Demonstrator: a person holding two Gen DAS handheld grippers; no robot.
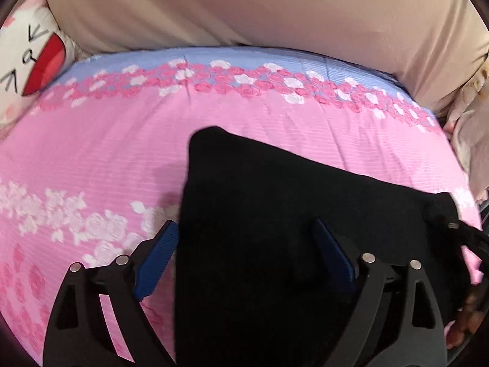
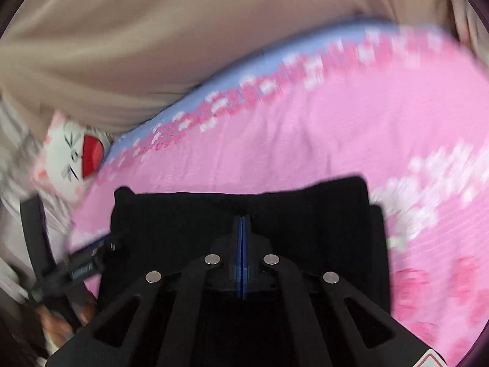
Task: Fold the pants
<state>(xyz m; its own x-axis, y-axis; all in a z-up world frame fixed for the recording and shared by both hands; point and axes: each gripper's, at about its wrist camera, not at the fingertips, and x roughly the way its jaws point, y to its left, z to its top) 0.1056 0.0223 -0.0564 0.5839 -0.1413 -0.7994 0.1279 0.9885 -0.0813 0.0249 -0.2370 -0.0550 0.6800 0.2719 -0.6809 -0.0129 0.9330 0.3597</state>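
The black pants (image 1: 275, 214) lie folded into a compact block on the pink flowered bedsheet (image 1: 91, 153). My left gripper (image 1: 244, 238) is open, its blue fingers (image 1: 159, 253) spread over the pants' left edge, holding nothing. In the right wrist view the pants (image 2: 305, 214) lie just under my right gripper (image 2: 242, 223), whose blue pads are pressed together above the cloth; no cloth shows between them. The left gripper (image 2: 101, 250) shows at the pants' left edge. The right wrist view is motion-blurred.
A beige blanket (image 1: 244, 9) is heaped along the bed's far side. A white cat-face pillow (image 1: 27, 58) lies at the far left. Pale bedding (image 1: 470, 140) lies at the right edge. A hand (image 2: 61, 315) holds the left gripper.
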